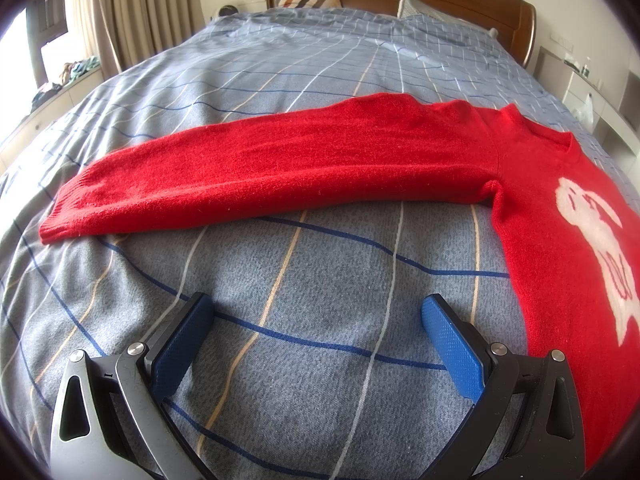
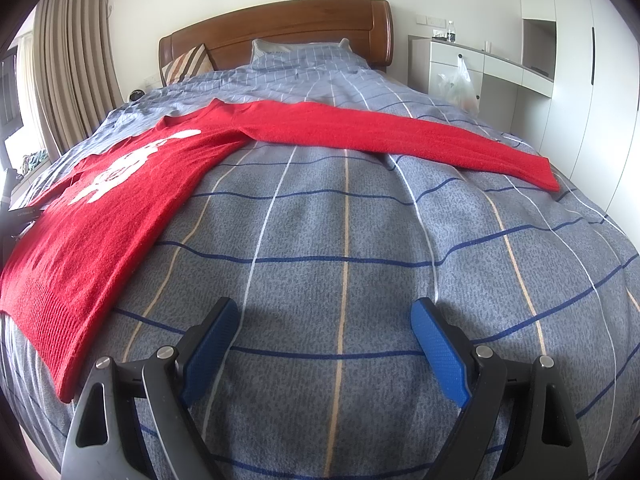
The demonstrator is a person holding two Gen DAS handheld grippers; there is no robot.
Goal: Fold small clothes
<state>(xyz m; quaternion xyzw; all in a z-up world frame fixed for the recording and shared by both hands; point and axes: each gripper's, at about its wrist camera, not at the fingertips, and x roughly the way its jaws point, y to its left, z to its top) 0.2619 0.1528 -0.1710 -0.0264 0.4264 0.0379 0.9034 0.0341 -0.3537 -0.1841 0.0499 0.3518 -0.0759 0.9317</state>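
A red sweater (image 1: 540, 184) is spread flat on a bed covered by a grey-blue checked quilt (image 1: 304, 280), front side up, so that a white figure (image 1: 596, 236) on the chest is seen. Both sleeves are stretched straight out to the sides. In the left wrist view one sleeve (image 1: 260, 176) is laid across the middle of the picture, its ribbed cuff (image 1: 60, 216) at the left end, while the body of the sweater is seen along the right edge. In the right wrist view the other sleeve (image 2: 400, 136) is stretched toward the right, its cuff (image 2: 544, 172) near the edge of the bed, and the body with its ribbed hem (image 2: 44, 320) is seen on the left.

The left gripper (image 1: 316, 308) is held over bare quilt, just in front of the sleeve and beside the body of the sweater; its blue pads (image 1: 452, 344) are spread wide and nothing is held between them. The right gripper (image 2: 324, 312) is likewise held over bare quilt, to the right of the hem; its jaws are spread wide and nothing is grasped. The sweater is touched by neither gripper.

At the far end a wooden headboard (image 2: 280, 28) is seen, with a striped cushion (image 2: 188, 64) and a pillow (image 2: 300, 54) against it. Beige curtains (image 2: 68, 60) are hung on the left, and white cabinets (image 2: 576, 40) are stood on the right
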